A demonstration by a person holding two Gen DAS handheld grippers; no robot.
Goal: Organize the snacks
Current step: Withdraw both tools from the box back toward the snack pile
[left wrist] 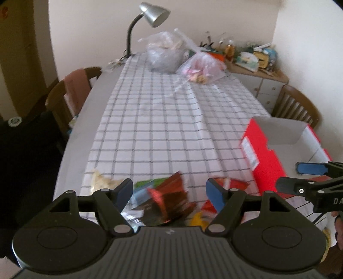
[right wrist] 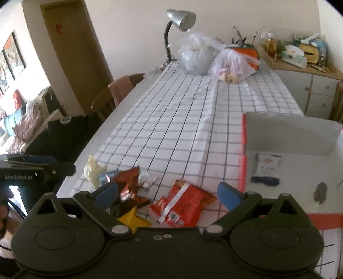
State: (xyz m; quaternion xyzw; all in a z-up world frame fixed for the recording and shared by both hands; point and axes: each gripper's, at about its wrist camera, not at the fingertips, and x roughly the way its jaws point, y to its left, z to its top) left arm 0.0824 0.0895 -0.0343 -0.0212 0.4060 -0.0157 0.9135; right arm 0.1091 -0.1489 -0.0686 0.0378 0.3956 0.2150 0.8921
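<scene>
Several snack packets lie at the near end of the checked tablecloth: a red and white packet, a dark red foil packet, a yellow one, and a pale crumpled one. My left gripper is open above the foil packet. My right gripper is open above the red and white packet. An open red box with a white inside stands to the right and holds a white packet and a blue one.
Two clear plastic bags and a silver desk lamp stand at the table's far end. Wooden chairs flank the table. A cluttered cabinet stands at the back right.
</scene>
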